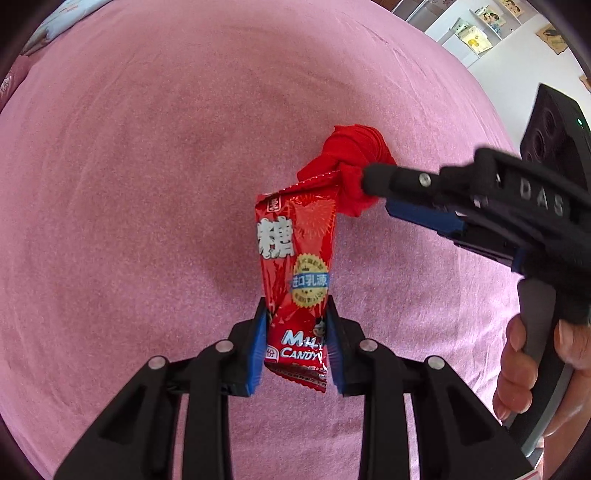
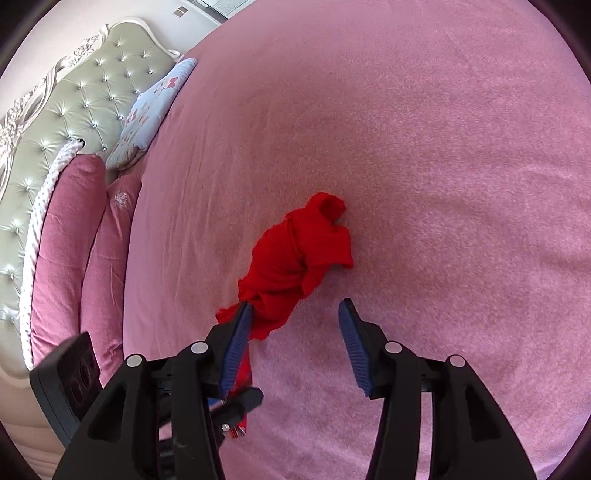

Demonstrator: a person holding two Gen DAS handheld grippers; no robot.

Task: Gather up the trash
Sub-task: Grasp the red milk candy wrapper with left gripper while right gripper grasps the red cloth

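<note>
My left gripper (image 1: 295,308) is shut on a red milk-candy wrapper (image 1: 295,258) and holds it above the pink bedspread (image 1: 147,184). A crumpled red cloth (image 2: 295,262) lies on the bed just beyond the wrapper; it also shows in the left wrist view (image 1: 351,158). My right gripper (image 2: 293,306) is open, its left finger touching the cloth's near end. In the left wrist view the right gripper (image 1: 376,188) reaches in from the right to the cloth. The wrapper's edge (image 2: 242,373) shows behind my right gripper's left finger.
The pink bedspread (image 2: 443,147) fills both views. A tufted headboard (image 2: 74,103), pink pillows (image 2: 66,221) and a light blue cushion (image 2: 155,107) are at the left. Wall shelves (image 1: 476,33) with pictures are at the far right.
</note>
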